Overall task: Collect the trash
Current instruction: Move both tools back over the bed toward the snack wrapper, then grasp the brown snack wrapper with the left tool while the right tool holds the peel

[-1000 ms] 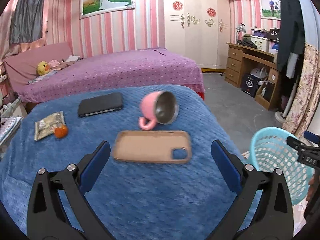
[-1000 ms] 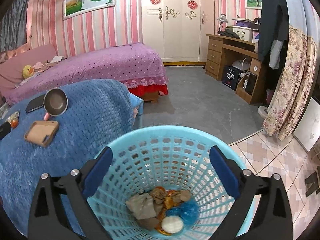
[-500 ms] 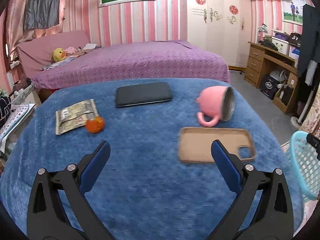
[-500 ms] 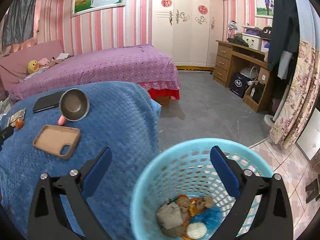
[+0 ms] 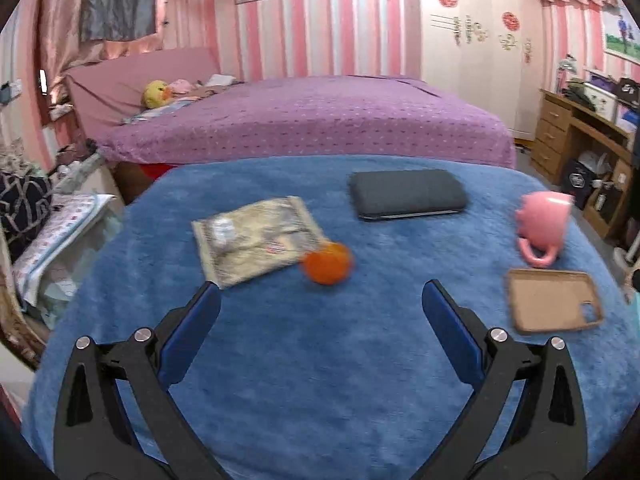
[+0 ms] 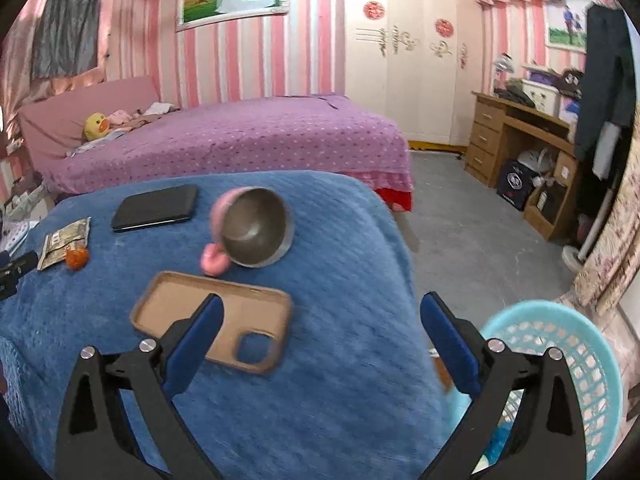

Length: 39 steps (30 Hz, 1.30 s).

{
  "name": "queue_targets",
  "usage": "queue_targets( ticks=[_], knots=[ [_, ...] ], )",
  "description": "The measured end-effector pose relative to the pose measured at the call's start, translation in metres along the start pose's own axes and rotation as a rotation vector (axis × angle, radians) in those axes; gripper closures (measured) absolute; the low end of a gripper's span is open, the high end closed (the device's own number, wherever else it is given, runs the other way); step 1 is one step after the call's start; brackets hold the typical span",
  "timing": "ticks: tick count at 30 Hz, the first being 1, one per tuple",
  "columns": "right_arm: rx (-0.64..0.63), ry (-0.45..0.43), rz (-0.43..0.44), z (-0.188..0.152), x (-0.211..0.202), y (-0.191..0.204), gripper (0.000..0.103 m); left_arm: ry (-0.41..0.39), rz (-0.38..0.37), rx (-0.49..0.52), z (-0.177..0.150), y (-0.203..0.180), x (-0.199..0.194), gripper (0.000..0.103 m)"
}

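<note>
An orange peel ball (image 5: pixel 327 267) and a flat snack wrapper (image 5: pixel 256 239) lie on the blue blanket (image 5: pixel 320 360); both show small at the left in the right wrist view, the peel (image 6: pixel 76 258) beside the wrapper (image 6: pixel 64 242). My left gripper (image 5: pixel 320 304) is open, hovering just short of the peel with nothing between its fingers. My right gripper (image 6: pixel 320 316) is open and empty over the blanket's right part, near the tan phone case (image 6: pixel 212 326). The light blue basket (image 6: pixel 560 364) stands on the floor at lower right.
A pink mug (image 6: pixel 248 232) lies on its side, and a black phone (image 5: pixel 408 200) rests farther back. The tan case (image 5: pixel 554 300) sits at the blanket's right side. Behind stands a purple bed (image 5: pixel 304 120); a wooden desk (image 6: pixel 528 148) is at the right.
My left gripper swung left from the phone case toward the peel and wrapper. My right gripper moved left from above the basket to over the blanket. Both stayed open.
</note>
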State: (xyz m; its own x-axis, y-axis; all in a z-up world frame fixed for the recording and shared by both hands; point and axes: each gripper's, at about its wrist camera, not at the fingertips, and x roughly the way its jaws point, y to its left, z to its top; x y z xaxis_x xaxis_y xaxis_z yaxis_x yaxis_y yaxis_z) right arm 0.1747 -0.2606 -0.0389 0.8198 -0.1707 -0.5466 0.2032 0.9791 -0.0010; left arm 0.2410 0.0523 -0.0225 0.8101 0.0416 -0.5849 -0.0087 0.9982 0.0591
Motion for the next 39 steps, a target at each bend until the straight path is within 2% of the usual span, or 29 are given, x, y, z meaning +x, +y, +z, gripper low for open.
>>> queue_targets(
  ticks=[11, 18, 29, 31, 32, 34, 36, 39],
  knots=[
    [-0.144, 0.049, 0.117, 0.02, 0.033, 0.121, 0.007, 0.031, 0.11, -0.084, -0.004, 0.091, 0.029, 0.006],
    [-0.275, 0.059, 0.203, 0.026, 0.049, 0.206, 0.007, 0.059, 0.155, -0.14, -0.003, 0.128, 0.047, 0.006],
    [-0.341, 0.125, 0.352, 0.019, 0.087, 0.284, 0.008, 0.091, 0.228, -0.227, -0.005, 0.178, 0.055, 0.006],
    [-0.359, 0.151, 0.371, 0.018, 0.095, 0.295, 0.018, 0.1, 0.225, -0.243, -0.005, 0.183, 0.058, 0.006],
    [-0.371, 0.176, 0.385, 0.016, 0.101, 0.301, 0.027, 0.104, 0.222, -0.243, -0.005, 0.183, 0.06, 0.006],
    [-0.384, 0.21, 0.406, 0.014, 0.109, 0.308, 0.038, 0.109, 0.229, -0.235, -0.004, 0.18, 0.061, 0.006],
    [-0.386, 0.237, 0.441, 0.014, 0.116, 0.312, 0.057, 0.108, 0.231, -0.229, -0.002, 0.175, 0.063, 0.006],
    [-0.386, 0.238, 0.495, 0.014, 0.117, 0.311, 0.07, 0.11, 0.208, -0.227, 0.003, 0.166, 0.066, 0.006]
  ],
)
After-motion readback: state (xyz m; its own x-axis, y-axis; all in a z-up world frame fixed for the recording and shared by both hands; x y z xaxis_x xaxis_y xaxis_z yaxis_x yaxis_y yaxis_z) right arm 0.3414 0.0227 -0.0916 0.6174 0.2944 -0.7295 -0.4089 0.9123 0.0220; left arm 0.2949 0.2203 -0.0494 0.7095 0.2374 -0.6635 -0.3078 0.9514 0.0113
